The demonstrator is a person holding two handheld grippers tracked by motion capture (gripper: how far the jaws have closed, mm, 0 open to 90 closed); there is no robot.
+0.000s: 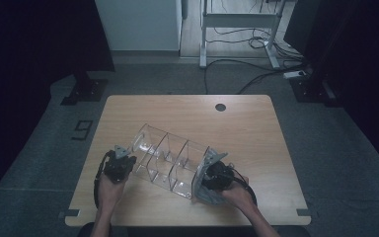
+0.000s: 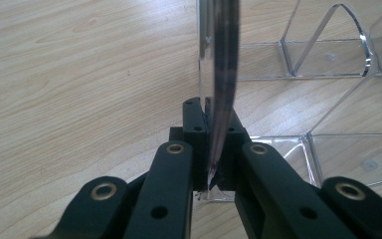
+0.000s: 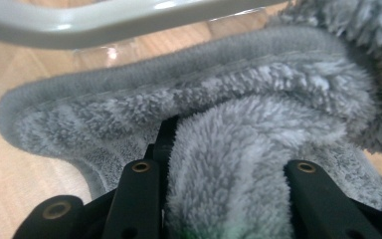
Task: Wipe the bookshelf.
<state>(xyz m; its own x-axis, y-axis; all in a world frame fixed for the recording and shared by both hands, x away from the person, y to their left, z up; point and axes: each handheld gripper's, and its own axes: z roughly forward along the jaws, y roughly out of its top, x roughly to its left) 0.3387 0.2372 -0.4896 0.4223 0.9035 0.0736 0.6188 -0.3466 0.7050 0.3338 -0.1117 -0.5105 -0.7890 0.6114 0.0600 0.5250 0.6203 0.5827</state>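
Observation:
A clear plastic organiser (image 1: 170,159) with several compartments lies tilted on the wooden table (image 1: 246,128). My left gripper (image 1: 120,165) is shut on the organiser's thin end wall (image 2: 219,74) at its left end, and the wall's edge runs up between the black fingers (image 2: 196,129). At the organiser's right end my right gripper (image 1: 216,177) is shut on a bunched grey fluffy cloth (image 3: 238,149), which is pressed against the plastic (image 1: 205,190). The cloth hides the right fingertips.
The organiser's other compartments (image 2: 328,55) stretch away to the right in the left gripper view. A round cable hole (image 1: 220,107) sits near the table's far edge. A white table frame (image 1: 239,29) and cables lie on the floor beyond.

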